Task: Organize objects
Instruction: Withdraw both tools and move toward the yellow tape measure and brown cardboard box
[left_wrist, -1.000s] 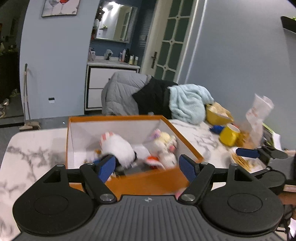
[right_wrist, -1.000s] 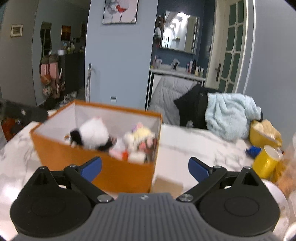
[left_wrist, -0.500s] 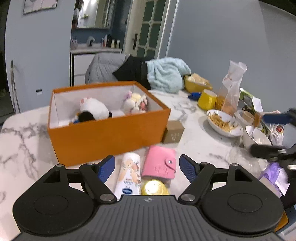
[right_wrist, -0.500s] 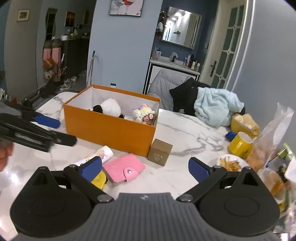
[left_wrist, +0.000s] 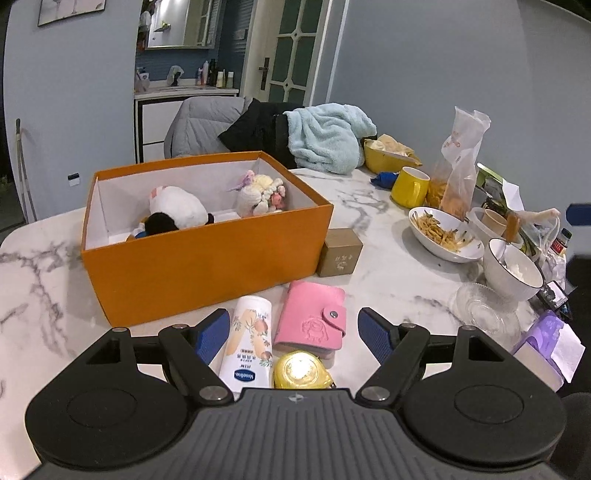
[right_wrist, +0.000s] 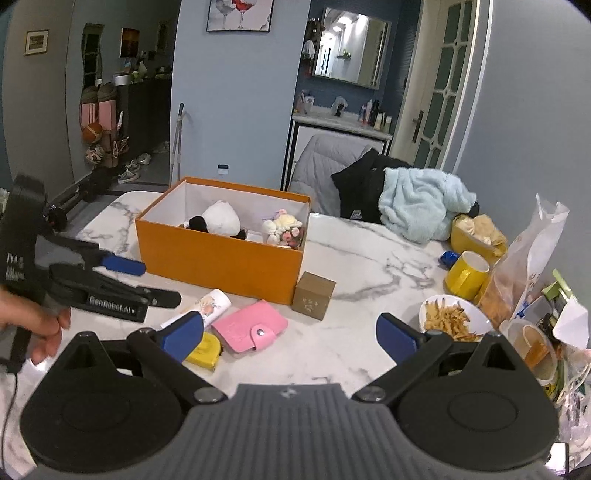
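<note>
An open orange box (left_wrist: 207, 254) (right_wrist: 221, 258) on the marble table holds a white-and-black plush (left_wrist: 177, 212) and a small cream plush (left_wrist: 260, 194). In front of it lie a white lotion tube (left_wrist: 247, 347) (right_wrist: 207, 304), a pink wallet (left_wrist: 312, 319) (right_wrist: 249, 325), a yellow tape measure (left_wrist: 301, 373) (right_wrist: 203, 352) and a small brown box (left_wrist: 338, 251) (right_wrist: 314, 295). My left gripper (left_wrist: 295, 334) is open and empty just above the tube and wallet; it also shows in the right wrist view (right_wrist: 144, 280). My right gripper (right_wrist: 290, 334) is open and empty, back from the objects.
The table's right side is crowded: yellow mug (left_wrist: 408, 186), bowl of fries (left_wrist: 441, 232), white bowl (left_wrist: 511, 267), glass dish (left_wrist: 484, 312), snack bag (left_wrist: 458, 162), yellow bowl (left_wrist: 386, 157). Clothes (left_wrist: 325, 136) hang over a chair behind the table.
Both grippers have pulled back from over the orange box toward the near table edge. The tube, wallet, tape measure and brown box have come into view.
</note>
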